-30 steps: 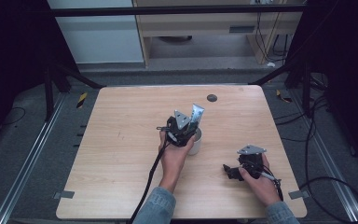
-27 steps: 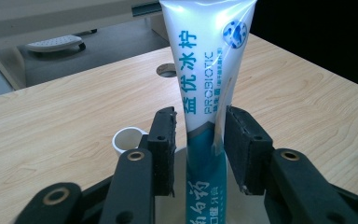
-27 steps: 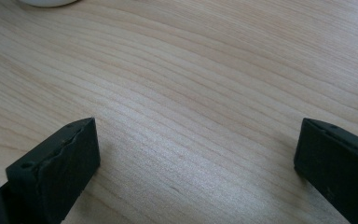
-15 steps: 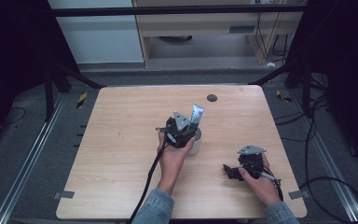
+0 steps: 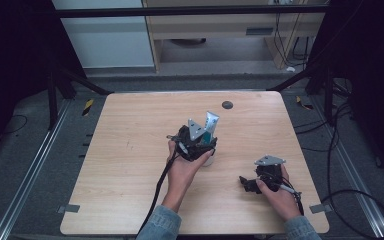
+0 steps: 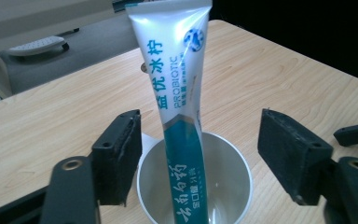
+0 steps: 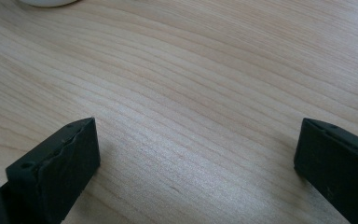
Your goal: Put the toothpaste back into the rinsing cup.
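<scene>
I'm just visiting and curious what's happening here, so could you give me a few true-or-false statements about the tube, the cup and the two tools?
1. The toothpaste tube stands in the white cup. True.
2. The left tool squeezes the tube. False: its jaws have just been opening and stand clear on both sides of it.
3. The right tool holds the cup. False: its jaws are open over bare table.
4. The tube's flat crimped end points up. True.
</scene>
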A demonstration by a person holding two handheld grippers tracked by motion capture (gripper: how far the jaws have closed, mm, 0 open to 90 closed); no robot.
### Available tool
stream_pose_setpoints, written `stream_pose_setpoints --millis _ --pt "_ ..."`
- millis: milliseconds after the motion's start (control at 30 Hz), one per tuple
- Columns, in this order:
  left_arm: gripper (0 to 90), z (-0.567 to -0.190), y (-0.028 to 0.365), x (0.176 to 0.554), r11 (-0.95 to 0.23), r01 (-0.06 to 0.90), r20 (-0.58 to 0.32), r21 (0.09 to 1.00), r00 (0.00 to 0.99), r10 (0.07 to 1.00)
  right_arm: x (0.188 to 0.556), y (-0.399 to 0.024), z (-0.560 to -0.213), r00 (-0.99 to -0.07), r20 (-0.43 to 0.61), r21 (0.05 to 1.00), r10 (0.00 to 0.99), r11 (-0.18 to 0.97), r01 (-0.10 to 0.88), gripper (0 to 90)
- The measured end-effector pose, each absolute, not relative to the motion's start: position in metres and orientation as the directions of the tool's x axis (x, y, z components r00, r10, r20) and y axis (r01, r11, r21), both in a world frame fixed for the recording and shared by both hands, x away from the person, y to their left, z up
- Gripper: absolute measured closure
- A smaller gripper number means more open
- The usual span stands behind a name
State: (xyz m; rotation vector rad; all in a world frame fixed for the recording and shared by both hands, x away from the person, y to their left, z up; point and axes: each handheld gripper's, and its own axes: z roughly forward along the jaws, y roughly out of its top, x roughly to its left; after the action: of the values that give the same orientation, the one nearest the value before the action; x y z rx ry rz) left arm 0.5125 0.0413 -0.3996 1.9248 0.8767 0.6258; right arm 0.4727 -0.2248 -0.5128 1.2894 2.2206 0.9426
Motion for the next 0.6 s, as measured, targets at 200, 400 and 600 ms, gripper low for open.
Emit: stream_pose_setpoints --millis 200,400,600 --pt "17.3 -0.392 0.040 0.507 -0.371 0.325 0.092 0.870 0.633 0.769 0.473 -0.225 -0.513 -0.492 -0.010 0.723 0.870 0.346 0.598 0.4" --pt "10.0 -0.386 0.042 0.503 -0.419 0.354 0.084 0.836 0.672 0.736 0.473 -0.225 -0.513 -0.492 -0.009 0.723 0.870 0.346 0.598 0.4" --pt "6.7 -0.383 0.048 0.493 -0.455 0.362 0.089 0.814 0.696 0.712 0.473 -0.225 -0.513 -0.491 -0.007 0.723 0.871 0.344 0.599 0.4"
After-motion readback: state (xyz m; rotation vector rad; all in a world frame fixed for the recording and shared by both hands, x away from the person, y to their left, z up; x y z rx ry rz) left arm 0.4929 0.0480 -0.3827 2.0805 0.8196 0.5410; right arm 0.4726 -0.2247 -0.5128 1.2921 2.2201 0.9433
